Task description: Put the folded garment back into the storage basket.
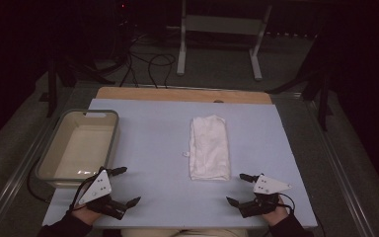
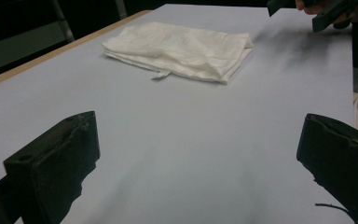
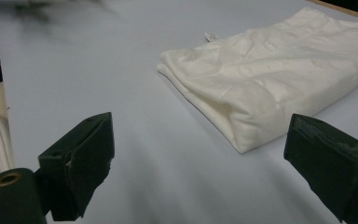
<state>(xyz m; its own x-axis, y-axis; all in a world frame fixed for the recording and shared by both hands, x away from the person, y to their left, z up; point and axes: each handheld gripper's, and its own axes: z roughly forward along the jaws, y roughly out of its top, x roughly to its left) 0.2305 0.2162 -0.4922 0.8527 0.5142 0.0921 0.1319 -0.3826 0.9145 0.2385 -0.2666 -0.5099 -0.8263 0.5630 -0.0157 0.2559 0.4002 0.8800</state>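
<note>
**Folded cloth mid-surface, both tools parted and empty**

Cloth: a white folded fabric rectangle (image 1: 208, 147) lies flat near the middle of the pale blue-grey surface (image 1: 148, 148), long side running away from the person. Small white tag or label (image 1: 186, 154) sits just beside its left edge. Nothing touching it.

Left tool (image 1: 121, 185): held low at the near left edge of the surface, jaws spread wide apart, nothing between them. Grey three-cornered plate on top. Black sleeve at the wrist. In the left gripper view the two black jaws (image 2: 200, 163) frame bare surface, with the folded cloth (image 2: 182, 50) well ahead and the other hand's tool (image 2: 317, 11) at the top right corner.

Right tool (image 1: 239, 188): held at the near right edge, jaws likewise wide apart and empty. Sits near the cloth's near end, slightly to its right, not touching. In the right gripper view the cloth's folded corner (image 3: 270, 74) lies close ahead, between the jaws' line of sight and leaning to the right-hand jaw; still a clear gap of bare surface.

Bin: a translucent rectangular plastic tub with a grey rim (image 1: 113, 136) stands at the left side of the surface, just beyond the left tool. Interior looks empty.

Surroundings: wooden strip (image 1: 182, 94) along the far edge of the surface; dark floor with black cables (image 1: 150, 64) and a white metal frame (image 1: 219, 34) beyond.
</note>
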